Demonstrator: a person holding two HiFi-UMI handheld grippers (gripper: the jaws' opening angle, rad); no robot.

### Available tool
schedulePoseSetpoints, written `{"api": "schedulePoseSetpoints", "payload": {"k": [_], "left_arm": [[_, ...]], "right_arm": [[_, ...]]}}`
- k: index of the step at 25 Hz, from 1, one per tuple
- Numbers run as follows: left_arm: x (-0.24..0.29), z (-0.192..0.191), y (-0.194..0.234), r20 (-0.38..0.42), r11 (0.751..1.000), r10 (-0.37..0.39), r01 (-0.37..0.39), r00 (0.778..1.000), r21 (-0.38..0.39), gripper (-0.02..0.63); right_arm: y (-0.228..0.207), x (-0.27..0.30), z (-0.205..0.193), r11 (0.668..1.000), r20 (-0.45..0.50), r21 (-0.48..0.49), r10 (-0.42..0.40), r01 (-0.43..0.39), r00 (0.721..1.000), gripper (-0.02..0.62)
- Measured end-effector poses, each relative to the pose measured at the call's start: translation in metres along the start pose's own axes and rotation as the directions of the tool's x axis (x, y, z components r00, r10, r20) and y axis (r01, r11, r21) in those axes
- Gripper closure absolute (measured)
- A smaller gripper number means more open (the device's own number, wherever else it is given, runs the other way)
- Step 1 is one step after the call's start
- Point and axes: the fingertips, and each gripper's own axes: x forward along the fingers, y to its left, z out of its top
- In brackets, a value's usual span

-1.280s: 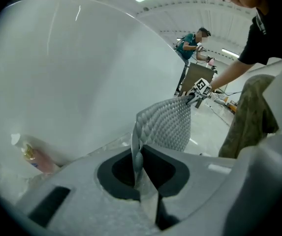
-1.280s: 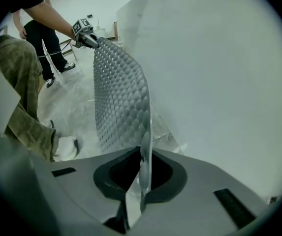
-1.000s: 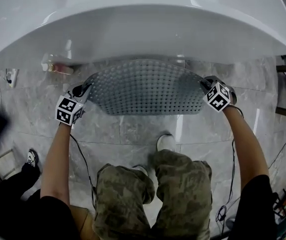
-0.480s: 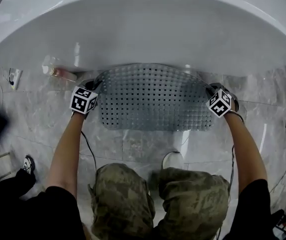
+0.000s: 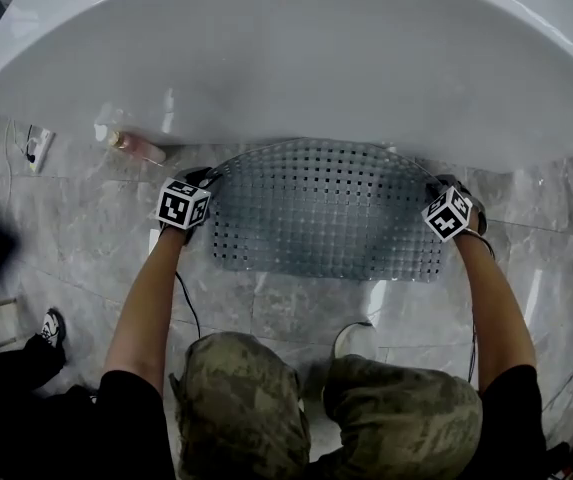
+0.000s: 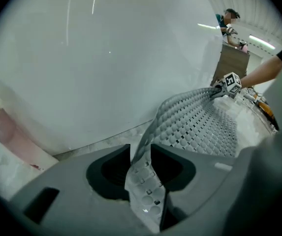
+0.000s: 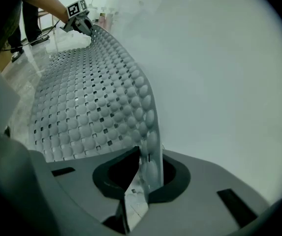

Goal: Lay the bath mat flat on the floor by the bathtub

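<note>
The grey perforated bath mat (image 5: 326, 208) lies spread on the marble floor against the foot of the white bathtub (image 5: 296, 58). Its far edge still curls up along the tub wall. My left gripper (image 5: 206, 178) is at the mat's far left corner; its jaws are opening, and the corner (image 6: 145, 181) stands loose between them with a gap on each side. My right gripper (image 5: 433, 184) is shut on the far right corner (image 7: 141, 176). In the right gripper view the mat (image 7: 91, 97) runs away to the left gripper (image 7: 79, 14).
A pink bottle (image 5: 136, 146) lies on the floor under the tub's left end, near my left gripper. The person's knees in camouflage trousers (image 5: 266, 398) and a white shoe (image 5: 351, 340) are just behind the mat. A bystander's shoe (image 5: 54, 326) is at the left.
Both grippers moved forward and down toward the tub. The mat went from hanging bowed between them to lying mostly flat on the floor.
</note>
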Motion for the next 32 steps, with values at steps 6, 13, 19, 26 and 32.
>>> {"api": "schedulePoseSetpoints", "payload": {"k": [6, 13, 19, 26, 32], "left_arm": [[-0.010, -0.028, 0.014, -0.004, 0.993, 0.001, -0.002, 1.000, -0.120, 0.393], [-0.026, -0.098, -0.037, -0.049, 0.982, -0.118, 0.109, 0.992, -0.155, 0.356], [-0.029, -0.147, -0.059, -0.067, 0.953, -0.105, 0.081, 0.992, -0.292, 0.331], [-0.025, -0.163, -0.070, -0.092, 0.960, -0.041, 0.013, 0.995, -0.278, 0.332], [-0.039, -0.187, -0.087, -0.151, 0.972, -0.078, 0.041, 0.985, -0.233, 0.348]], "right_arm": [[-0.007, 0.005, 0.003, 0.999, 0.000, 0.027, -0.034, 0.034, 0.999, 0.449], [-0.021, -0.015, 0.007, 0.990, 0.102, 0.087, -0.116, 0.107, 0.988, 0.391], [0.021, -0.045, 0.005, 0.976, 0.249, 0.213, -0.103, 0.049, 0.963, 0.388], [0.146, -0.009, -0.054, 0.920, 0.179, 0.337, 0.148, -0.202, 0.973, 0.376], [0.152, -0.014, -0.076, 0.793, 0.221, 0.573, 0.093, -0.206, 0.971, 0.376]]}}
